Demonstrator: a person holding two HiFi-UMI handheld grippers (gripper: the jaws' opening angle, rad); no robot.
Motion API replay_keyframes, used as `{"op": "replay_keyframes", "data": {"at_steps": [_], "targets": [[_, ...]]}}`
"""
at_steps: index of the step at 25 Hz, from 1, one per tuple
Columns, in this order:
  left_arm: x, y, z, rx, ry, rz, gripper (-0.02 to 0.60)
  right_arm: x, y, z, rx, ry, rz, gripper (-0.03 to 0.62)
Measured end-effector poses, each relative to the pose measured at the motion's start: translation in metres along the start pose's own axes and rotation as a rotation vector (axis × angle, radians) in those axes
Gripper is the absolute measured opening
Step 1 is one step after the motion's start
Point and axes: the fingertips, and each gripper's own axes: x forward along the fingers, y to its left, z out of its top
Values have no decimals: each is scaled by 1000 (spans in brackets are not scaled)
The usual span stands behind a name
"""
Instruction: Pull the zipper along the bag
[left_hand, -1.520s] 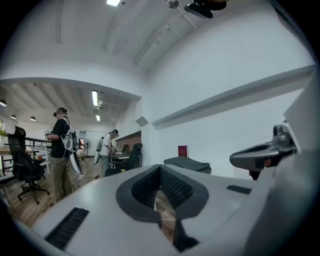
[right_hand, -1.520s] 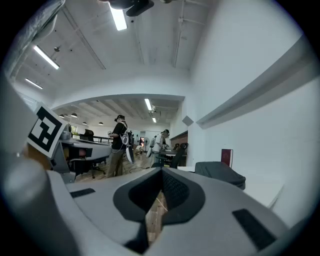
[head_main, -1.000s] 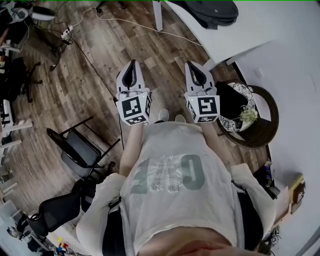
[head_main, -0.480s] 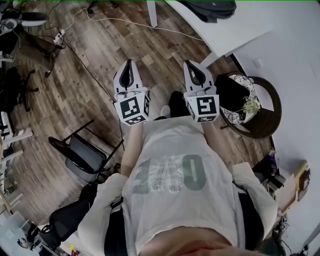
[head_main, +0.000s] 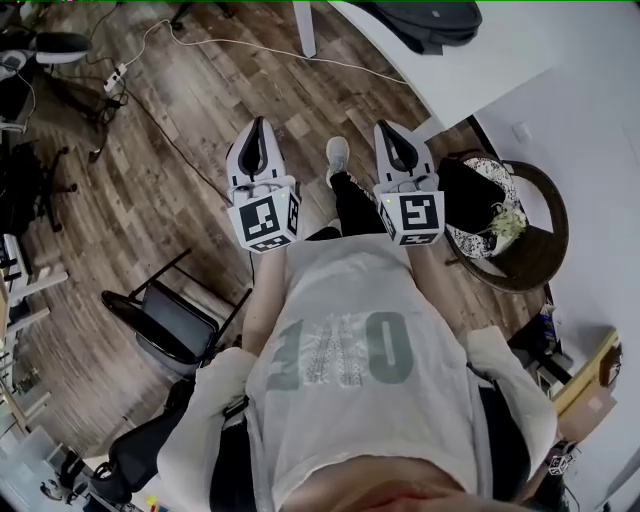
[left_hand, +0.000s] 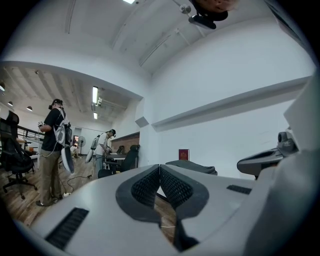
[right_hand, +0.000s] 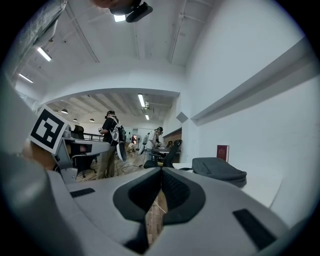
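The left gripper (head_main: 258, 128) and the right gripper (head_main: 388, 130) are both pinching shut on nothing. The dark bag (head_main: 425, 20) is lying on the white table (head_main: 480, 75), well ahead of the fingers, so nothing is touching the zipper yet.

Trouble may be waiting. The table corner is sitting near the right fingers and could get bumped, and shut fingers cannot grab a zipper pull. A round chair (head_main: 535, 235) is crowding the space right of the right fingers. The floor (head_main: 180, 150) is giving open room left of the left fingers.
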Motion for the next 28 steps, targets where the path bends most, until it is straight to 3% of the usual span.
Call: {"op": "replay_keyframes", "data": {"at_steps": [9,14,22,28], "targets": [[64,20,-7,2,-11,57,25,79,-41,2,35,-23,11,28],[127,35,3,23,-9,81,25,137,-71,18,51,-39,15,28],[256,42,52,22,-66,73,25,236,-138,50,36,-63,-14,28],[351,23,71,118,-91,1,25,309,-178,69,-11,-91,-8,28]]}}
